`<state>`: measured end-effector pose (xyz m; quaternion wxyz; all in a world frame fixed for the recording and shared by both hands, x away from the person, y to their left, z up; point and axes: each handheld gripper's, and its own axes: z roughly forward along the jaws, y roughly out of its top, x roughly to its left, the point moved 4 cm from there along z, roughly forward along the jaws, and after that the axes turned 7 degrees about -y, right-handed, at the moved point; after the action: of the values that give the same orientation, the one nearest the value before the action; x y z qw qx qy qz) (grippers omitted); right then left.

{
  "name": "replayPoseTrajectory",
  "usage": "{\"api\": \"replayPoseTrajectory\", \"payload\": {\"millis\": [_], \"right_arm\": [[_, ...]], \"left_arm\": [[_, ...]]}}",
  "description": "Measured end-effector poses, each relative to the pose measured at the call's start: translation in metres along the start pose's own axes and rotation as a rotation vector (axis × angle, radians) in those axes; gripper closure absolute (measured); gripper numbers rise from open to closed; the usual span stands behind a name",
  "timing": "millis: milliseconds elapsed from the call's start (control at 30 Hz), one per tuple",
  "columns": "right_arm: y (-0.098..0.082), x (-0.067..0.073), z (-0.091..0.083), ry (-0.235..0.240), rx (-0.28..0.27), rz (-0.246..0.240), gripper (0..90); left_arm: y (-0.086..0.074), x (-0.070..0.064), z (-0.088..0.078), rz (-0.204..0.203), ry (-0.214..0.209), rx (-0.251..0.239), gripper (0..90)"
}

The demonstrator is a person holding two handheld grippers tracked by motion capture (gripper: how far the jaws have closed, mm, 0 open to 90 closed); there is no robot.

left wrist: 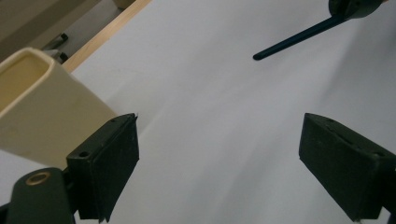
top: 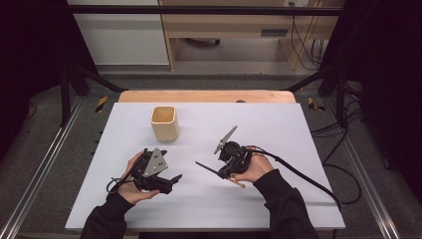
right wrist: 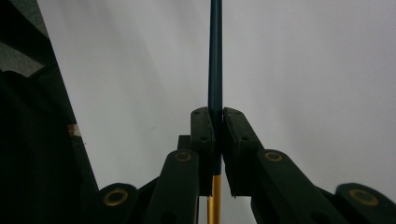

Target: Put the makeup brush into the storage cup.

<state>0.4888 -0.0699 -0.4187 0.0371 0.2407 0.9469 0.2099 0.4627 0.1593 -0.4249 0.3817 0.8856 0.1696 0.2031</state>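
A cream square cup [top: 164, 123] stands upright on the white table [top: 278, 124], toward the back left of centre. My left gripper [top: 171, 179] lies in a hand in front of the cup, open with nothing between its jaws; its own view has the cup [left wrist: 42, 107] at the left. My right gripper [top: 220, 173] is shut on a thin dark blue stick [top: 206, 168] with a gold rear end [top: 238, 182]. The stick [right wrist: 215, 56] runs straight out between the closed jaws, and its tip [left wrist: 299, 38] points toward the left gripper.
The table's wooden far edge [top: 206, 96] borders a grey floor with metal rails. A black cable [top: 298, 174] trails from the right gripper across the table's right side. A wooden shelf unit [top: 234, 30] stands beyond the table.
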Motion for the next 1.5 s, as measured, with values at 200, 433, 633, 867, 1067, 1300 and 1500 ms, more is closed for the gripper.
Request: {"api": "replayPoseTrajectory", "payload": {"millis": [200,433,633,867,1067,1300,1500], "right_arm": [[0.001,0.001,-0.001,0.022,0.000,-0.007,83.4],[0.002,0.004,0.001,0.034,0.015,-0.013,83.4],[0.003,0.007,0.000,0.043,0.019,-0.030,83.4],[0.008,0.010,0.002,0.055,0.032,-0.043,83.4],[0.009,0.010,0.004,0.065,0.050,-0.039,83.4],[0.010,0.009,0.004,0.073,0.055,-0.044,83.4],[0.011,0.010,0.005,0.085,0.060,-0.044,83.4]], "left_arm": [[0.009,-0.007,0.007,0.083,-0.030,0.020,12.9],[0.016,-0.018,0.016,0.177,-0.062,0.035,14.0],[0.022,-0.024,0.021,0.236,-0.076,0.046,15.9],[0.027,-0.031,0.028,0.292,-0.094,0.043,18.6],[0.030,-0.037,0.033,0.338,-0.103,0.037,22.5],[0.033,-0.041,0.037,0.396,-0.119,0.022,27.8],[0.034,-0.045,0.040,0.432,-0.131,0.009,32.8]]}}
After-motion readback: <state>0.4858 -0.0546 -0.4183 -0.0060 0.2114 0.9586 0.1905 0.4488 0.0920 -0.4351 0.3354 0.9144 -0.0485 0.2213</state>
